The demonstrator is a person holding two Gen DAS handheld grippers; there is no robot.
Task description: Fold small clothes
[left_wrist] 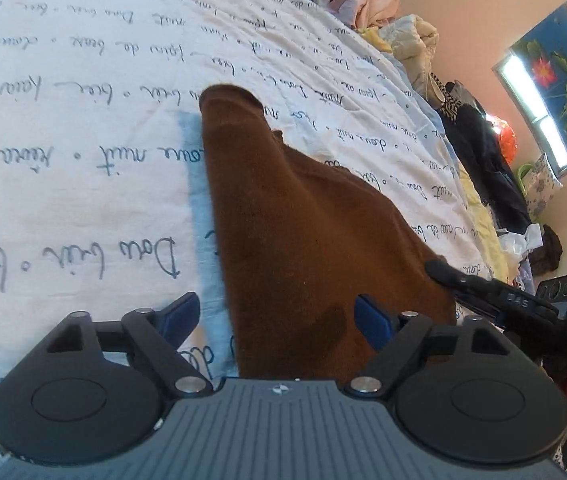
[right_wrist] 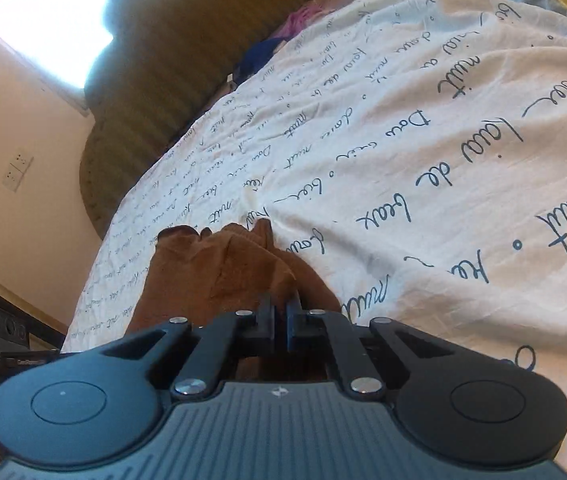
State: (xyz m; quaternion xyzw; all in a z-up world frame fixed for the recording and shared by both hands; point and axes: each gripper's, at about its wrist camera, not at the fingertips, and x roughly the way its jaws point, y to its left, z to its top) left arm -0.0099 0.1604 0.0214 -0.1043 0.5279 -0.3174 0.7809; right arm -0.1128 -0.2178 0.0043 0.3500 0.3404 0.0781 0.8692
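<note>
Brown garment on a white bedsheet scripted in blue

Ahead of the black left gripper (left_wrist: 277, 316), whose fingers carry blue pads (left_wrist: 372, 322), lies a plain rust-brown garment (left_wrist: 303, 216) on a white bedsheet (left_wrist: 83, 80) printed all over with dark blue handwritten lettering; a pale blue band runs just left of the garment. Far to its right hangs a blue picture (left_wrist: 563, 72) with green leaves and pink flowers. Beyond the black right gripper (right_wrist: 279, 316), to its left, stands an olive-green ribbed headboard (right_wrist: 187, 60) against a cream wall (right_wrist: 15, 120).
</note>
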